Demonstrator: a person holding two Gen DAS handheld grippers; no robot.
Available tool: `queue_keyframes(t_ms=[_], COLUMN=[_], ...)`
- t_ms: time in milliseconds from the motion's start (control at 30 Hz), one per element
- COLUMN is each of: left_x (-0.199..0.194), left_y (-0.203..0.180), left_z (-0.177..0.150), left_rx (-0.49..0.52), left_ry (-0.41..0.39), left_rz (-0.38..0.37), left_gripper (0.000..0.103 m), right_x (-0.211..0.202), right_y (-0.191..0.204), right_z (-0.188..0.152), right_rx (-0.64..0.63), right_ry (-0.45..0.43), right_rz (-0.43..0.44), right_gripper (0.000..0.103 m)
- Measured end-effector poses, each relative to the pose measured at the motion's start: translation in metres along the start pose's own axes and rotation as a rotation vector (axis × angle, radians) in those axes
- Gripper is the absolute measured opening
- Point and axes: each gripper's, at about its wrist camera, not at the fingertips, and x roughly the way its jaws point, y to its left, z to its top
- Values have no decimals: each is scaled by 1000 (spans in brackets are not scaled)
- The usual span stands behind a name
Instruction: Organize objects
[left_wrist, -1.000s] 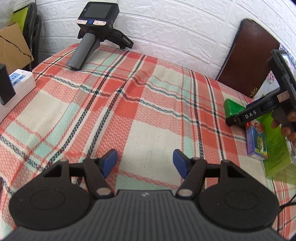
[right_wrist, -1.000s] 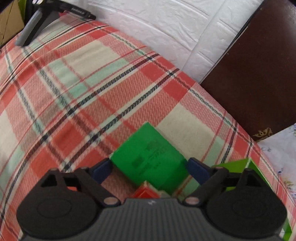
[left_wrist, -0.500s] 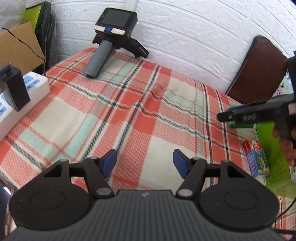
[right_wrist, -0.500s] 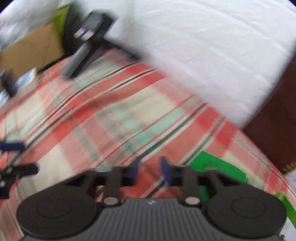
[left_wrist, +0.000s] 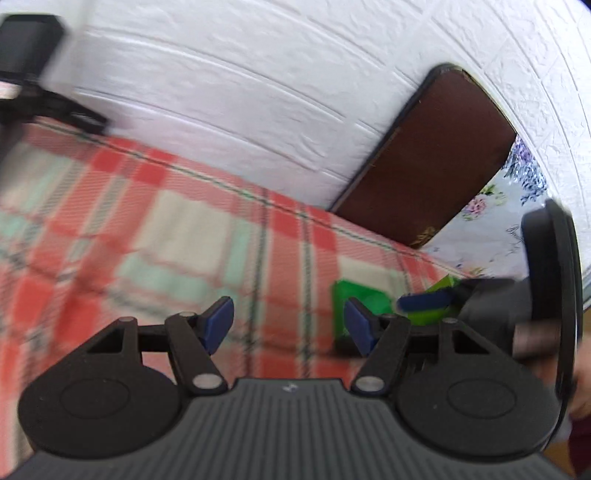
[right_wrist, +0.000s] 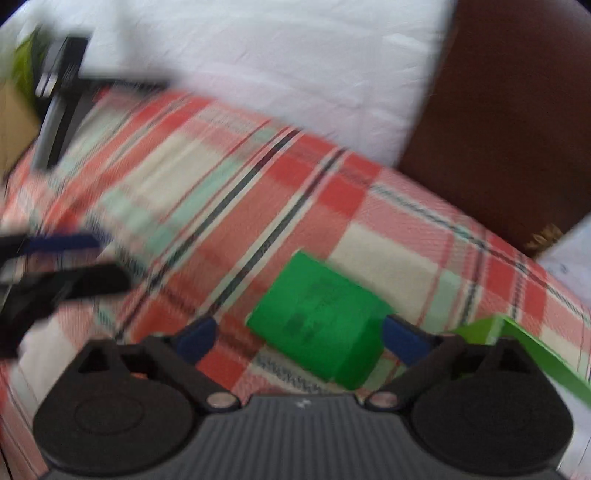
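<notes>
Fingers (right_wrist: 402, 341) of the right gripper (right_wrist: 297, 341), just reopened wide, straddle a green box (right_wrist: 317, 317); its print is unreadable.

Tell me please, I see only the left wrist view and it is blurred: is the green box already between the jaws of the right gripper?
Observer: Yes. In the right wrist view the green box lies on the plaid cloth between the pads of the right gripper. Its jaws have just been opening, and one pad stands clear of the box, so it is not gripped.
Operator: What shows on the box's top?
Observer: Dark print, too blurred to read.
Operator: Is my left gripper close to the box?
Observer: No. The left gripper shows at the left edge of that view, apart from the box, with bare cloth between them.
</notes>
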Motion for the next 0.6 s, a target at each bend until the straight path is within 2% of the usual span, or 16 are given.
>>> queue_keyframes(t_ms=[100, 200, 267, 300, 333, 367, 600], left_x=[32, 58, 70, 75, 78, 78, 43], left_y=[-7, -15, -19, -20, -20, -20, 13], left_z=[11, 17, 18, 18, 17, 16, 12], left_rx=[-8, 11, 22, 21, 19, 24, 3], left_ry=[71, 146, 187, 205, 212, 204, 146], left_rz=[-61, -102, -130, -138, -126, -122, -62], left_gripper=[67, 66, 62, 55, 54, 54, 54], right_x=[13, 12, 12, 11, 10, 9, 8], right_y=[13, 5, 2, 1, -1, 0, 23], right_z=[-2, 3, 4, 5, 7, 8, 9], right_rx=[-140, -194, -258, -292, -294, -294, -286], right_ry=[65, 84, 92, 85, 86, 74, -65], right_rz=[-59, -19, -2, 47, 109, 113, 170], right_gripper=[103, 103, 101, 83, 75, 74, 73])
